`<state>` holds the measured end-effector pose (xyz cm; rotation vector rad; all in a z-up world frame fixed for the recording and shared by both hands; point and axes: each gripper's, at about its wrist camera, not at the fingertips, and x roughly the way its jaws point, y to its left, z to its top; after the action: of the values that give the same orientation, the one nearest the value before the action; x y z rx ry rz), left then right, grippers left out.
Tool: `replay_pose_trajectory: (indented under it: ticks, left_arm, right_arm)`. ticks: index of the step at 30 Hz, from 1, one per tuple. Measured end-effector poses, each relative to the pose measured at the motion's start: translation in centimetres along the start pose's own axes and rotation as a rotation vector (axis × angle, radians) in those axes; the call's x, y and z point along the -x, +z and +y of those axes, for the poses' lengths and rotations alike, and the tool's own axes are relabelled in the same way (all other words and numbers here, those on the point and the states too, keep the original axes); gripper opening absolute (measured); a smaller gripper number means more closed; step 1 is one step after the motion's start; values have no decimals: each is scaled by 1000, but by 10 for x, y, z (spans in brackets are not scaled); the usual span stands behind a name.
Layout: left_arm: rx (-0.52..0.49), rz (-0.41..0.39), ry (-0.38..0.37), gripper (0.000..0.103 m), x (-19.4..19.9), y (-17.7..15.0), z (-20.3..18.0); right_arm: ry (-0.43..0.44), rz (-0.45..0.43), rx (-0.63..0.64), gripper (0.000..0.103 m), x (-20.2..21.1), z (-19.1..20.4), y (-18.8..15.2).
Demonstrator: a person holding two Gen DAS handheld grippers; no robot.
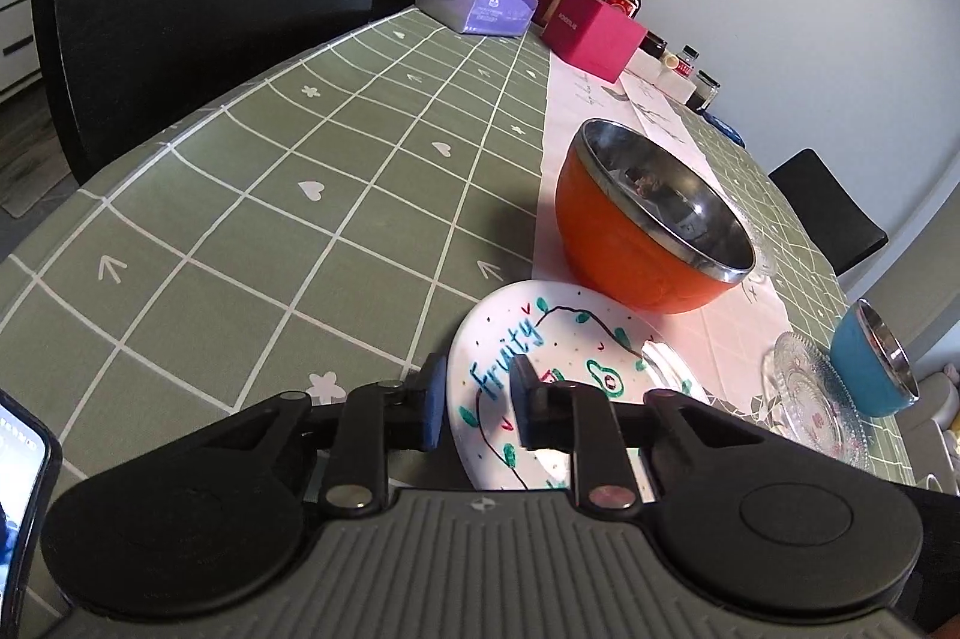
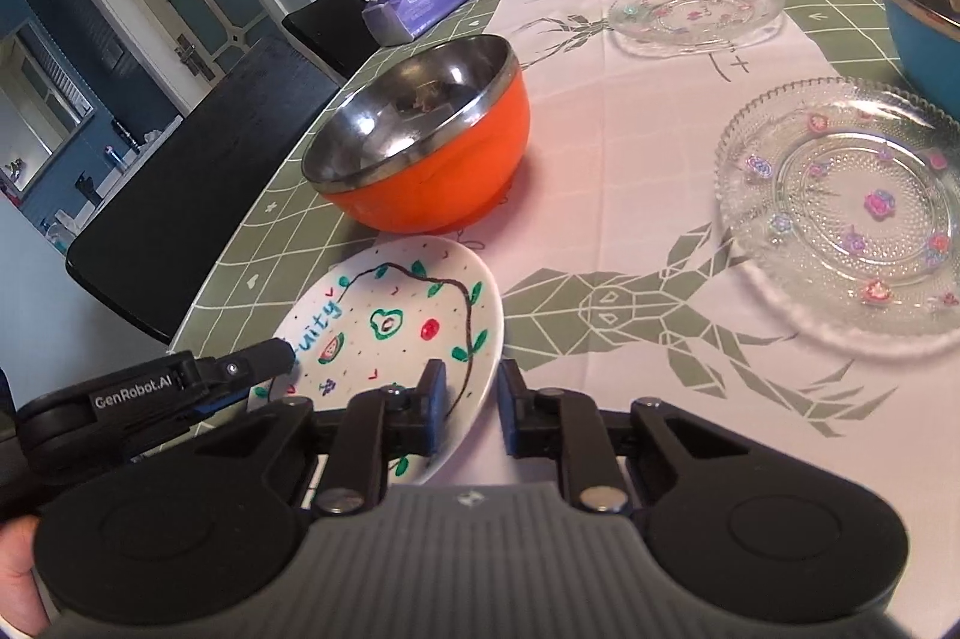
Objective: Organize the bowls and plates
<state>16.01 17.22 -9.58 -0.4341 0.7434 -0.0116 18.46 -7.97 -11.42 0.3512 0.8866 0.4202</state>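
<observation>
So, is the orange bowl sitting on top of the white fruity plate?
No, the orange bowl stands on the tablecloth just beyond the white plate, not on it.

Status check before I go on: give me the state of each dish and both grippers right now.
Fruity plate: on table, rim pinched from two sides.
Left gripper: shut on its rim.
Right gripper: shut on its near rim.
Orange bowl: upright.
Blue bowl: upright.
Two glass plates: flat, unstacked.
</observation>
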Motion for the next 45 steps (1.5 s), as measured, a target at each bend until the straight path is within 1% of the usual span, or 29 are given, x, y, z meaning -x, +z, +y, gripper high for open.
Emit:
replay_pose_trajectory:
  ticks: [4,7,13,18,27,30,37,45]
  left_arm:
    - [-19,-7,18,21,1,-2,-4]
    - [-28,-3,26,21,4,-3,-7]
    - [-22,-16,12,21,17,-11,-17]
    - [-21,-21,-26,21,32,-22,-35]
    - [-39,9,-92,21,50,-51,-73]
    - [-51,24,-95,21,54,-64,-82]
    - [-51,54,-78,21,55,-79,-84]
    - [-44,60,-63,21,55,-84,-82]
  right_arm:
    - [20,-10,-29,10,0,-6,0]
    - [13,-15,-25,9,2,-5,-2]
    - [14,-31,-29,9,17,-9,-6]
    - [7,-56,-39,9,42,-21,-15]
    - [-24,-97,-100,9,95,-54,-39]
    - [-29,-100,-126,9,106,-67,-48]
    - [-27,-89,-157,9,111,-77,-65]
    - [-23,-89,-153,9,111,-78,-71]
